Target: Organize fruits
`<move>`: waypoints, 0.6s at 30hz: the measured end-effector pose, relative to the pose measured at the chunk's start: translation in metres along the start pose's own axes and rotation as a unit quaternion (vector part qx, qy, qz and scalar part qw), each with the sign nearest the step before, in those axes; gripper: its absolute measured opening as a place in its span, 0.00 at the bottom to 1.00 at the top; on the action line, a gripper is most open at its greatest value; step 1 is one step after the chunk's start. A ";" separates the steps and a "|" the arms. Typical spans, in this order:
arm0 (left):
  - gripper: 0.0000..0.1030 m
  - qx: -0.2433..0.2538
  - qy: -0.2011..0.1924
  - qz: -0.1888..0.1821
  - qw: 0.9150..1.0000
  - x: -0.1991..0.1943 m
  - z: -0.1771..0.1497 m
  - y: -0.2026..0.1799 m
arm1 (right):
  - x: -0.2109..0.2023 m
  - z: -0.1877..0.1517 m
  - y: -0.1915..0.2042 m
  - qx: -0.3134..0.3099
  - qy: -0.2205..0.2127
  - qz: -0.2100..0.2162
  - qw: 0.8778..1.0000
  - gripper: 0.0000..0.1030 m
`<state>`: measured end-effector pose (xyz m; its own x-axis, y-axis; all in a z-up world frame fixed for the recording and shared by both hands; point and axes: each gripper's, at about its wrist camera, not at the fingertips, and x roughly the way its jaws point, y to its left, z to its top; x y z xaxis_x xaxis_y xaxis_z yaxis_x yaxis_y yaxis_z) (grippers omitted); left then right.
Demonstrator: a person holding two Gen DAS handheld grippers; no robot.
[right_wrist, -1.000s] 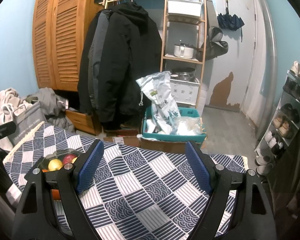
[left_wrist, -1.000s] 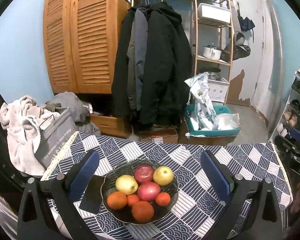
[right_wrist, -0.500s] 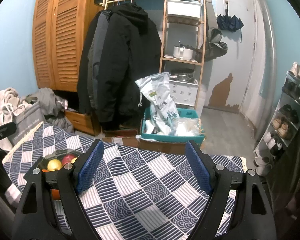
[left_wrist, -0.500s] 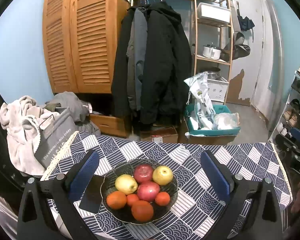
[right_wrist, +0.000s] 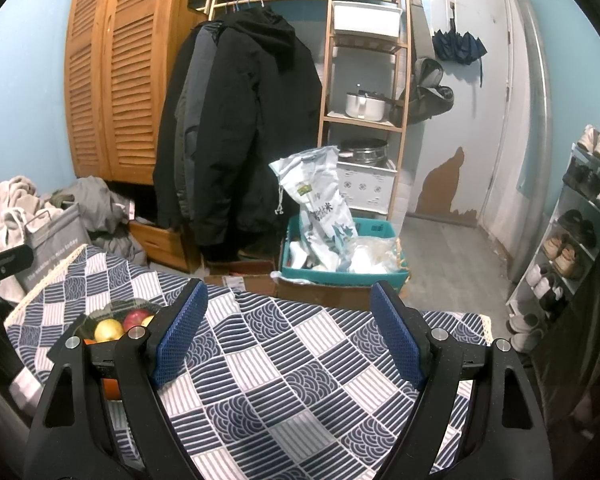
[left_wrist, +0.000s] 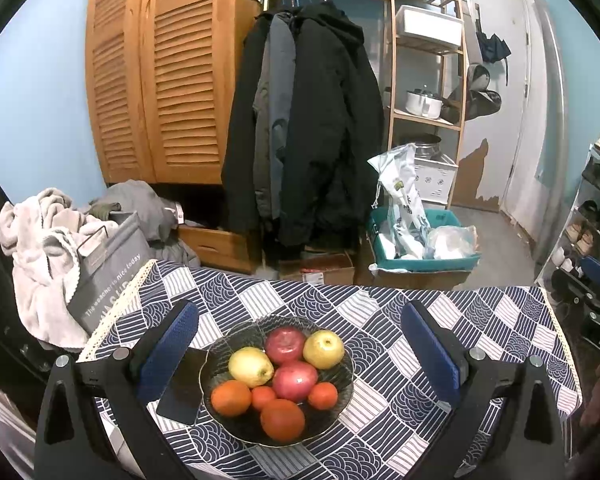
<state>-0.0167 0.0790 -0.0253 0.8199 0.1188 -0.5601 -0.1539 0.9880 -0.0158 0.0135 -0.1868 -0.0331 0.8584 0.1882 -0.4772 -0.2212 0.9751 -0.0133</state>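
A dark glass bowl on the patterned tablecloth holds several fruits: a red apple, a yellow apple, a lemon-yellow fruit, another red one and oranges. My left gripper hovers over the bowl, open, its blue pads wide on either side with nothing between them. My right gripper stands open above bare cloth, to the right of the bowl, whose fruits partly hide behind its left finger.
A black phone lies flat against the bowl's left side. Beyond the table's far edge are hanging coats, a teal crate with bags, a wooden shelf and a laundry pile. A shoe rack stands at right.
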 end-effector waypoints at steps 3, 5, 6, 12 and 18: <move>0.99 0.000 0.000 0.001 1.000 0.000 -0.001 -0.001 | 0.000 0.000 0.000 0.001 0.000 0.000 1.000 0.80; 0.99 0.000 0.000 0.001 1.000 0.000 -0.001 0.000 | 0.000 0.000 0.000 0.000 0.000 0.000 1.000 0.80; 0.99 0.000 0.000 0.000 1.000 0.000 -0.001 0.000 | 0.000 0.000 -0.001 0.000 0.000 0.000 1.000 0.80; 0.99 0.000 0.000 0.001 1.000 0.000 0.000 0.000 | 0.000 0.000 0.000 0.000 0.000 0.000 1.000 0.80; 0.99 0.000 0.001 0.000 1.000 0.000 0.000 0.000 | 0.000 0.000 0.000 0.000 0.000 0.000 1.000 0.80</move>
<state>-0.0167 0.0787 -0.0257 0.8191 0.1192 -0.5611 -0.1545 0.9879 -0.0156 0.0129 -0.1866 -0.0330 0.8588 0.1876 -0.4767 -0.2210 0.9752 -0.0143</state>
